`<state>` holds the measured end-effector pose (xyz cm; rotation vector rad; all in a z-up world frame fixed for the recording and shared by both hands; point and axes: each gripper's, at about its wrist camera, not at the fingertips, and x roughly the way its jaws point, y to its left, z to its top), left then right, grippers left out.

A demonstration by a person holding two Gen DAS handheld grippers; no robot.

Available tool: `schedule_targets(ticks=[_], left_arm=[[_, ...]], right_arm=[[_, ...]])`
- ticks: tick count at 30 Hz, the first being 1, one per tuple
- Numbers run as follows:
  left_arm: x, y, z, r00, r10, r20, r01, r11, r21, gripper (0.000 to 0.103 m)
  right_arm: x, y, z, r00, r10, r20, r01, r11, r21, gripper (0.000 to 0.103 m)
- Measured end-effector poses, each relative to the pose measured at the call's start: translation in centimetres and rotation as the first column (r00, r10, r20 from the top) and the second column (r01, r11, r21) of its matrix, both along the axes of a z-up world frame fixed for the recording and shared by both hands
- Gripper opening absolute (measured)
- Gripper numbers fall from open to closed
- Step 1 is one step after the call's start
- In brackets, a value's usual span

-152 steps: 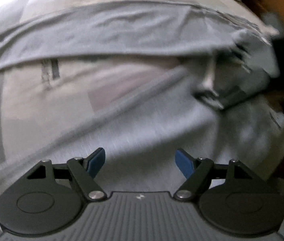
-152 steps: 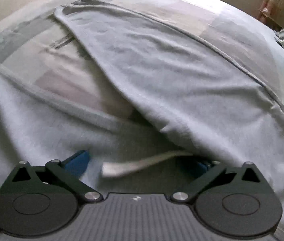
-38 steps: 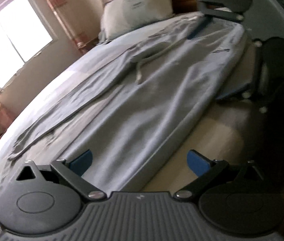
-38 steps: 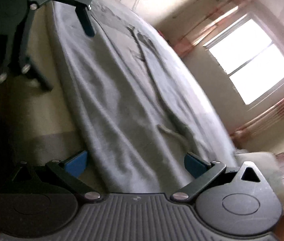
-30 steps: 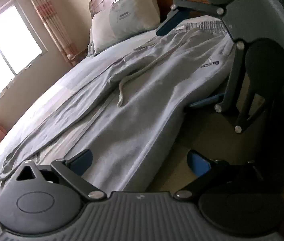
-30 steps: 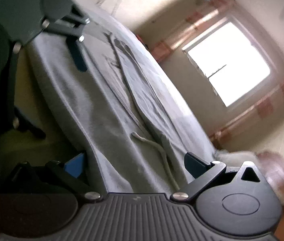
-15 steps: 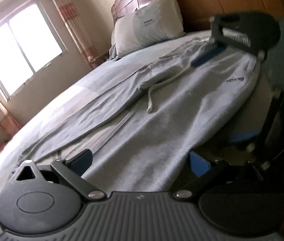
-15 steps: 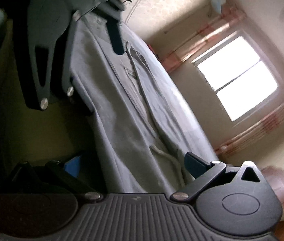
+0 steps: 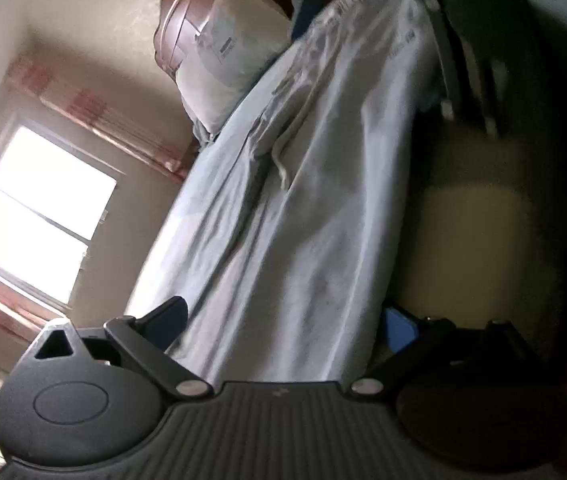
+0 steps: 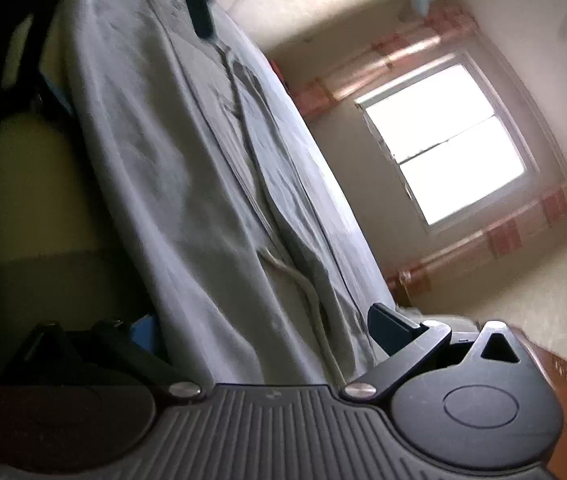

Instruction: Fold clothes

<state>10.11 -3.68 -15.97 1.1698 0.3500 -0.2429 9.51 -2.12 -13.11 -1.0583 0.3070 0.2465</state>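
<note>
Light grey cotton sweatpants [image 9: 315, 208] spread lengthwise along bed edge [image 9: 467, 216], probably for folding. Left gripper [image 9: 283, 320] and right gripper [image 10: 267, 332] both spread wide, straddling fabric.

Five seconds ago you had both grippers low over rumpled grey cloth; now your left gripper [image 9: 283, 320] and right gripper [image 10: 263, 328] sit at opposite ends of the grey trousers [image 9: 323, 184], each straddling an edge with fingers spread. The trousers, bunched then, now lie stretched long on the bed [image 9: 211, 200]. In the last half second both views roll steeply, so the window [image 10: 451, 140] and pillow [image 9: 235, 56] tilt.
</note>
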Motion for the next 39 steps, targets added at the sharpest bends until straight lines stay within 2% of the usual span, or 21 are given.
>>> schedule_targets(ticks=[2, 3, 4, 5, 6, 7, 8, 9, 12, 16, 17, 20, 23, 25, 26, 27, 30, 34, 37, 38, 39], left_arm=[[-0.2, 0.7, -0.5, 0.999, 0.014, 0.029, -0.016, 0.998, 0.067, 0.098], [-0.3, 0.8, -0.6, 1.0, 0.019, 0.025, -0.021, 0.997, 0.07, 0.093], [-0.4, 0.9, -0.6, 1.0, 0.025, 0.019, -0.026, 0.997, 0.072, 0.088], [-0.4, 0.7, -0.8, 1.0, 0.018, -0.001, -0.017, 0.997, 0.08, 0.074], [-0.5, 0.4, -1.1, 1.0, 0.009, -0.024, -0.007, 0.996, 0.089, 0.052], [-0.5, 0.2, -1.3, 0.999, 0.001, -0.046, 0.004, 0.995, 0.098, 0.038], [-0.5, -0.1, -1.6, 0.998, -0.008, -0.068, 0.015, 0.994, 0.106, 0.013], [-0.4, -0.1, -1.6, 0.995, -0.007, -0.096, 0.016, 0.996, 0.09, 0.002], [-0.3, 0.3, -0.5, 0.986, -0.004, -0.17, 0.005, 1.0, 0.004, 0.001], [-0.1, 1.6, 2.7, 0.954, -0.005, -0.299, -0.048, 0.985, -0.168, 0.003], [0.1, 1.9, 2.9, 0.945, -0.006, -0.326, -0.056, 0.982, -0.181, 0.012], [0.3, 2.8, 3.0, 0.929, 0.0, -0.371, -0.077, 0.979, -0.191, 0.014], [-0.5, 4.1, 4.3, 0.928, 0.005, -0.372, -0.088, 0.975, -0.206, 0.018], [-0.3, 5.4, 5.3, 0.929, 0.031, -0.369, -0.126, 0.963, -0.236, 0.025], [0.1, 6.3, 5.8, 0.931, 0.06, -0.36, -0.162, 0.952, -0.259, 0.034], [1.1, 7.1, 6.2, 0.932, 0.094, -0.35, -0.2, 0.939, -0.281, 0.043], [3.4, 10.1, 6.5, 0.907, 0.209, -0.364, -0.347, 0.863, -0.367, 0.048], [6.8, 15.0, 6.1, 0.828, 0.311, -0.467, -0.535, 0.687, -0.492, 0.047], [5.7, 18.6, 5.0, 0.772, 0.354, -0.528, -0.623, 0.583, -0.521, 0.048], [4.9, 19.9, 4.5, 0.754, 0.36, -0.549, -0.648, 0.548, -0.529, 0.054], [4.4, 21.3, 4.6, 0.736, 0.36, -0.573, -0.671, 0.495, -0.552, 0.057]], right_arm=[[0.5, -0.6, 0.2, 0.999, -0.035, -0.025, 0.035, 0.999, 0.007, 0.102], [0.6, -0.7, 0.2, 0.998, -0.045, -0.038, 0.045, 0.999, 0.002, 0.095], [0.5, -0.5, 0.0, 0.998, -0.038, -0.05, 0.037, 0.999, -0.021, 0.08], [0.4, -0.3, -0.2, 0.997, -0.029, -0.066, 0.026, 0.999, -0.046, 0.071], [0.1, 0.1, -0.6, 0.996, -0.011, -0.091, 0.004, 0.997, -0.074, 0.054], [0.0, 0.4, -0.9, 0.994, 0.008, -0.107, -0.018, 0.995, -0.099, 0.036], [-0.2, 0.6, -1.1, 0.992, 0.025, -0.124, -0.04, 0.992, -0.12, 0.026], [-0.2, 0.8, -1.3, 0.988, 0.039, -0.147, -0.059, 0.989, -0.133, 0.011], [0.2, 0.7, -0.3, 0.972, 0.062, -0.227, -0.088, 0.99, -0.106, 0.006], [1.2, -0.4, 3.4, 0.939, 0.083, -0.333, -0.072, 0.996, 0.045, 0.007], [1.7, -0.5, 3.7, 0.927, 0.083, -0.366, -0.07, 0.996, 0.049, 0.008], [2.4, -0.5, 3.4, 0.906, 0.072, -0.418, -0.063, 0.997, 0.035, 0.013], [1.9, -1.3, 4.6, 0.899, 0.077, -0.431, -0.065, 0.997, 0.043, 0.03], [2.1, -2.1, 6.2, 0.893, 0.083, -0.443, -0.032, 0.992, 0.122, 0.045], [2.2, -2.4, 6.8, 0.891, 0.085, -0.447, -0.012, 0.987, 0.162, 0.048], [2.7, -2.8, 7.1, 0.891, 0.079, -0.447, 0.018, 0.978, 0.208, 0.053], [4.2, -3.8, 8.0, 0.892, 0.061, -0.448, 0.107, 0.935, 0.34, 0.063], [6.1, -6.8, 6.9, 0.874, 0.014, -0.486, 0.262, 0.828, 0.495, 0.066], [6.8, -10.1, 3.9, 0.836, -0.039, -0.547, 0.402, 0.722, 0.563, 0.068], [6.9, -11.2, 3.1, 0.82, -0.05, -0.571, 0.445, 0.683, 0.579, 0.07], [6.9, -12.2, 2.4, 0.805, -0.058, -0.59, 0.48, 0.648, 0.591, 0.074]])
